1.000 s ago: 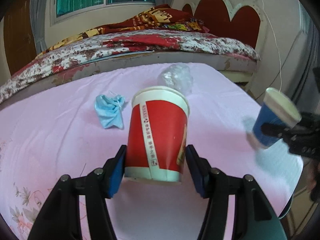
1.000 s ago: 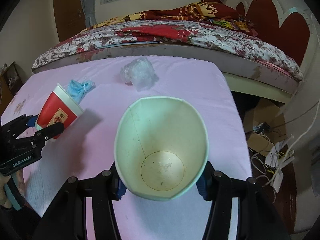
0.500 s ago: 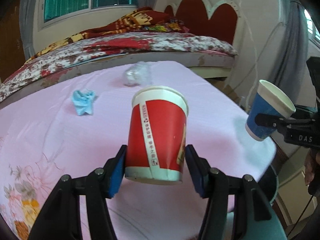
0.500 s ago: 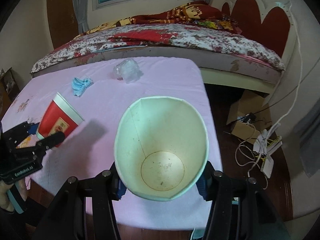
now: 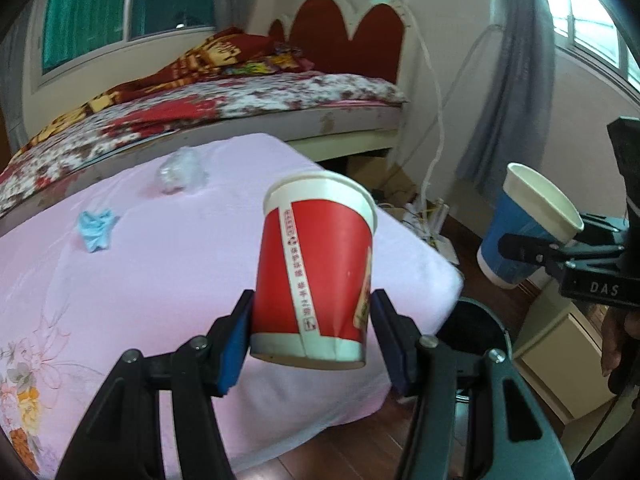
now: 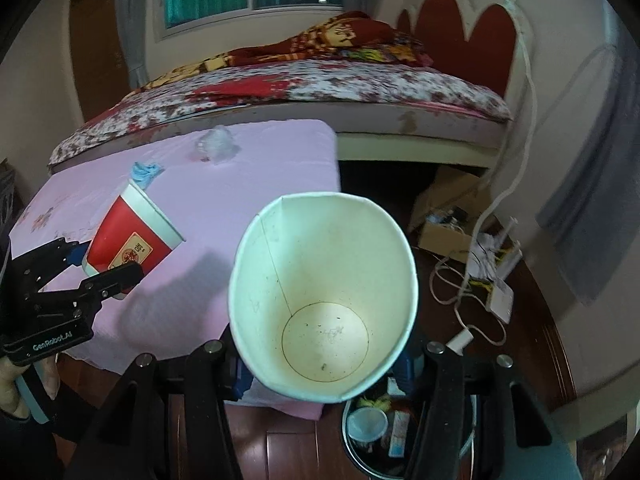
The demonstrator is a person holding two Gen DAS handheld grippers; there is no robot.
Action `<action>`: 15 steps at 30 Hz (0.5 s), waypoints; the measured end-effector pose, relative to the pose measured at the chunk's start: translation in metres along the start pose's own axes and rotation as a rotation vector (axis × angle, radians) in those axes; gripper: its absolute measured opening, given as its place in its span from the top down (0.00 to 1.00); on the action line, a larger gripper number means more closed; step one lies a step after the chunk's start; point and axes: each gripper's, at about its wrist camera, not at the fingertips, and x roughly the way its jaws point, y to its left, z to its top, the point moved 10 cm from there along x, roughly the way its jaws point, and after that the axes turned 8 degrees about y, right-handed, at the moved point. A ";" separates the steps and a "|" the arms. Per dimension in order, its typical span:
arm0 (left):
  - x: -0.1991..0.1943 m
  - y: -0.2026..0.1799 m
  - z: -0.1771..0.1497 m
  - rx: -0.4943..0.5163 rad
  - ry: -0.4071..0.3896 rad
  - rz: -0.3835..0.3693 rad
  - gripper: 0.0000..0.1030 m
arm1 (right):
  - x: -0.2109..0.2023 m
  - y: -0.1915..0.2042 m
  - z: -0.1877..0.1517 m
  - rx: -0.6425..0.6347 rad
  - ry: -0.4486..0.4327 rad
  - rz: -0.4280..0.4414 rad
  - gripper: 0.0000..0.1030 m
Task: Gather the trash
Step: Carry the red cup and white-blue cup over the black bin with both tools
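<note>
My left gripper is shut on a red paper cup, held upright in the air above the pink table's corner. My right gripper is shut on a blue paper cup; its right wrist view looks into that cup's empty white inside. The blue cup hangs over a round black bin on the floor that holds trash. The red cup and the left gripper show at the left of the right wrist view. A crumpled blue tissue and a clear plastic wad lie on the table.
The pink-clothed table ends at a corner by the bin. Beyond it stands a bed with a red headboard. Cables and a cardboard box clutter the wooden floor. A pale cabinet stands at the right.
Both grippers have carried their cups away from the middle of the table, toward its right corner and out over the floor. The bin has come into view. Neither grip has altered.
</note>
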 end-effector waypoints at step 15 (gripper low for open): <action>0.010 -0.107 -0.009 0.135 0.030 -0.104 0.44 | -0.019 -0.078 -0.064 0.102 0.030 -0.053 0.45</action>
